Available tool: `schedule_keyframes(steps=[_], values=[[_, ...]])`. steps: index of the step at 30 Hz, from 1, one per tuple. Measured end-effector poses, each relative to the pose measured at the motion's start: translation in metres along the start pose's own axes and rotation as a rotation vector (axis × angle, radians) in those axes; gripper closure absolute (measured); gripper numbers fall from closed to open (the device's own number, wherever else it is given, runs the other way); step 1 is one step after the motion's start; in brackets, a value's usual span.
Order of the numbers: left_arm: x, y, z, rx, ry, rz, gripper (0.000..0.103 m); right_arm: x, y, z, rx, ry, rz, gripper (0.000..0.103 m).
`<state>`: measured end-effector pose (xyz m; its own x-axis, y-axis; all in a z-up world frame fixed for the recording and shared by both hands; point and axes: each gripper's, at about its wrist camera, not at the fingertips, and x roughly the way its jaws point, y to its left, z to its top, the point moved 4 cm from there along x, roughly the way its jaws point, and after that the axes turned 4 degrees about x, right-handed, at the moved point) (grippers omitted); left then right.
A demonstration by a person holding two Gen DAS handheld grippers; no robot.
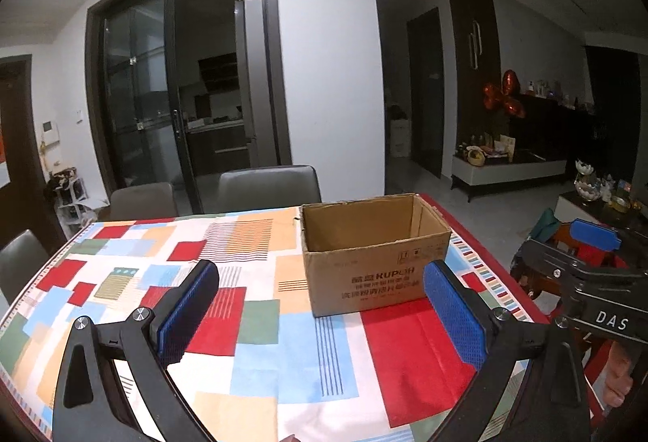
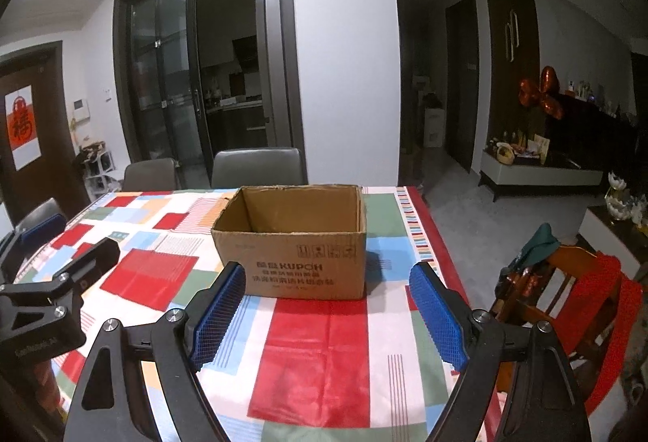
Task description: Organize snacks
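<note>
An open cardboard box [image 1: 376,272] printed "KUPOH" stands on a table with a colourful patchwork tablecloth [image 1: 259,320]; what shows of its inside is bare. It also shows in the right wrist view [image 2: 295,263]. My left gripper [image 1: 324,316] is open and empty, above the table just short of the box. My right gripper [image 2: 328,312] is open and empty, facing the box's front. The right gripper also shows at the right edge of the left wrist view [image 1: 595,235], and the left gripper at the left edge of the right wrist view [image 2: 69,239]. No snacks are in view.
Grey chairs [image 1: 267,182] stand at the table's far side. A wooden chair with red cloth [image 2: 583,288] is right of the table. A sliding glass door [image 1: 162,85] and a low cabinet with ornaments [image 1: 510,166] lie beyond.
</note>
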<state>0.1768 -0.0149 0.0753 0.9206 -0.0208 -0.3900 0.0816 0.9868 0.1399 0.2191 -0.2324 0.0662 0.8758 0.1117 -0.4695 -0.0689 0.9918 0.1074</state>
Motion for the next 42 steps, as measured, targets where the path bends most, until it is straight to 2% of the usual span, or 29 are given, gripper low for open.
schedule_keyframes(steps=[19, 42], values=[[-0.016, -0.002, -0.016, -0.001, -0.024, 0.010, 0.000, -0.024, 0.001, -0.016, -0.020, -0.019, 0.003, 0.019], [-0.018, 0.000, -0.020, 0.002, -0.044, 0.036, 0.000, -0.023, -0.003, -0.020, -0.002, -0.011, 0.001, 0.019]])
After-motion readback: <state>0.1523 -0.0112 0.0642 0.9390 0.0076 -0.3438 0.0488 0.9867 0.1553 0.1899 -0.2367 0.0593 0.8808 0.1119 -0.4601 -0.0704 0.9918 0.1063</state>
